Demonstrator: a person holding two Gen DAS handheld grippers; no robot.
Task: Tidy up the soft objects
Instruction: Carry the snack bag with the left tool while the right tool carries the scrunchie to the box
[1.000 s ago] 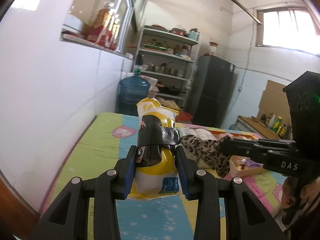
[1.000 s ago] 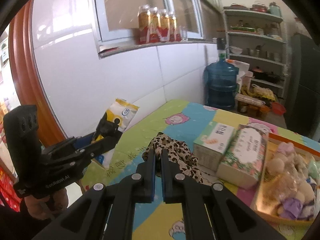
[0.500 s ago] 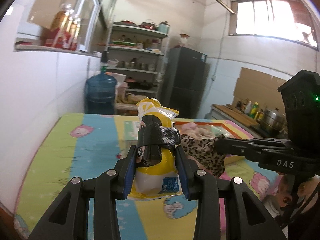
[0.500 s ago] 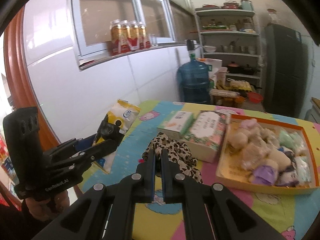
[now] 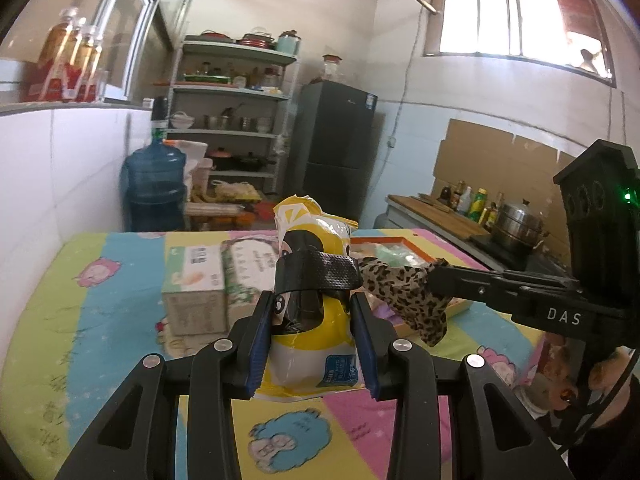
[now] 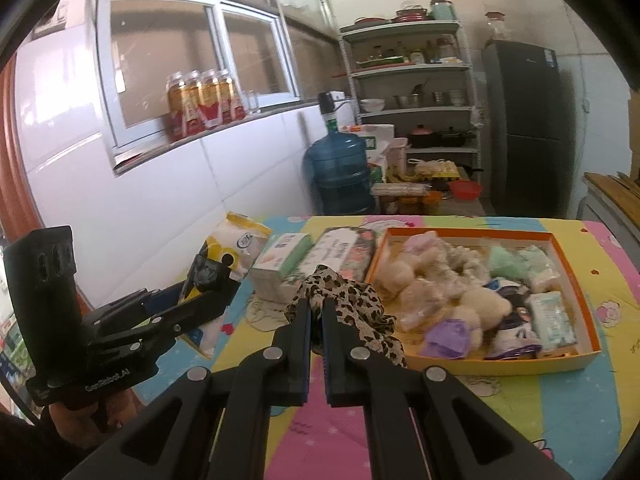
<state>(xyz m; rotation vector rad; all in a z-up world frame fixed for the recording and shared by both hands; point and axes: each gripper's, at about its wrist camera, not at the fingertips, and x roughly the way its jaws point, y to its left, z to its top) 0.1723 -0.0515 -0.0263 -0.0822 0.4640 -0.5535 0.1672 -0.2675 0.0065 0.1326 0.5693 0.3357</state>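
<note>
Packet (image 5: 316,340): yellow and white, black cartoon face, small blue label
Cloth (image 6: 360,308): leopard print, tan with black spots
Tray (image 6: 500,364): orange rim, white inside
Table (image 5: 100,292) cover: green, blue, yellow, pink stripes with cartoon sheep
Left tool (image 5: 312,344): black, blue pads
Water jug (image 6: 340,176): blue

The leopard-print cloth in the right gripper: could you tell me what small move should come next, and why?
Probably carry the leopard-print cloth forward over the orange tray and release. The right gripper is shut on it in the air, and the tray already holds soft items.
</note>
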